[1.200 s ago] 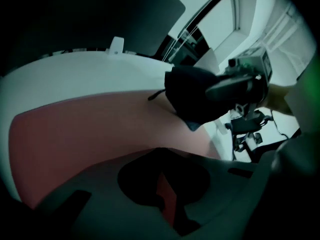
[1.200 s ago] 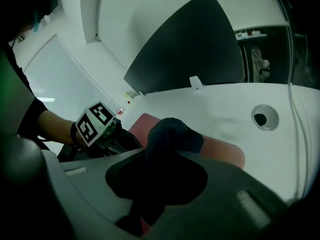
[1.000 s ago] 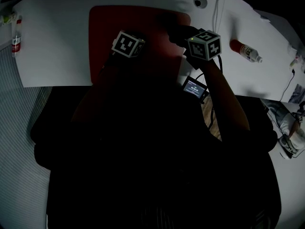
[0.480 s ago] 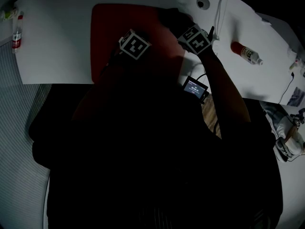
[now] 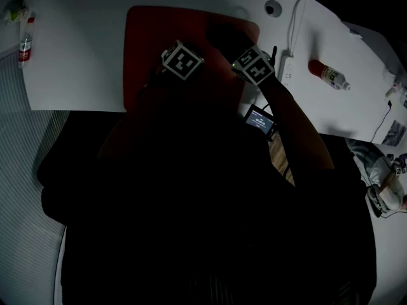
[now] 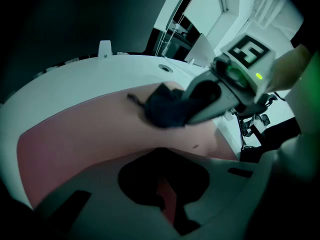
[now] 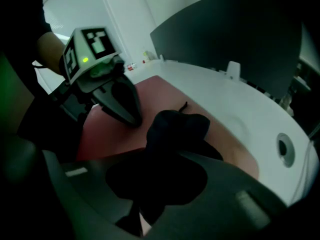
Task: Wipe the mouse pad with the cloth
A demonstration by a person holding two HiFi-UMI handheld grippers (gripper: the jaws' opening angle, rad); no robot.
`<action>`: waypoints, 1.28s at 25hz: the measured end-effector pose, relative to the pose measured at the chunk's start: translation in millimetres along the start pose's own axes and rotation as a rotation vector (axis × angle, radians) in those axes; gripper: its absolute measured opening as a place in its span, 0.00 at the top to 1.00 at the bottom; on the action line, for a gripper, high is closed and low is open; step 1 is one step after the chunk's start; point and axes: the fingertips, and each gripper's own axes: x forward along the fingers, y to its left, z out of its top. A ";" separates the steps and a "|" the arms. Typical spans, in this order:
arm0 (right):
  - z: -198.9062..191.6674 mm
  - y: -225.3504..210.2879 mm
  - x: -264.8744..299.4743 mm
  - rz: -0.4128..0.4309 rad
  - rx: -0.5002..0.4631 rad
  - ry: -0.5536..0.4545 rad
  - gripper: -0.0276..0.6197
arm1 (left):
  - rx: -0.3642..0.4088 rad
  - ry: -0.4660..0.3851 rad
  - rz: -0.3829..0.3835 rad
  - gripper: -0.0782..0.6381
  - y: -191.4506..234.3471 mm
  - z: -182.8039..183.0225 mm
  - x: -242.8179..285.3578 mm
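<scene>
Dark cloth [image 7: 175, 129] is clenched in right gripper [image 6: 192, 106] jaws on the mouse pad [image 5: 159, 30]. Left gripper [image 7: 131, 115] jaws are closed, empty. Wiping is judged under way, unfinished.

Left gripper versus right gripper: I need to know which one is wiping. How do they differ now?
The right gripper is shut on the dark cloth; the left gripper holds nothing, its jaws together. The right gripper is near the mouse pad's right edge; the left gripper nearer its middle. Both point down at the red pad.
</scene>
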 end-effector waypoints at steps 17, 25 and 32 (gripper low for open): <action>-9.9 -2.2 -0.5 0.070 -0.283 0.090 0.86 | -0.016 0.000 -0.006 0.88 4.6 -3.1 -1.8; -2.2 -72.4 -19.4 0.004 0.003 0.097 0.86 | -0.032 -0.001 -0.008 0.88 4.8 -6.4 -1.5; -14.8 68.0 14.1 0.323 -0.103 0.137 0.86 | -0.016 -0.013 -0.016 0.88 1.9 0.0 -1.3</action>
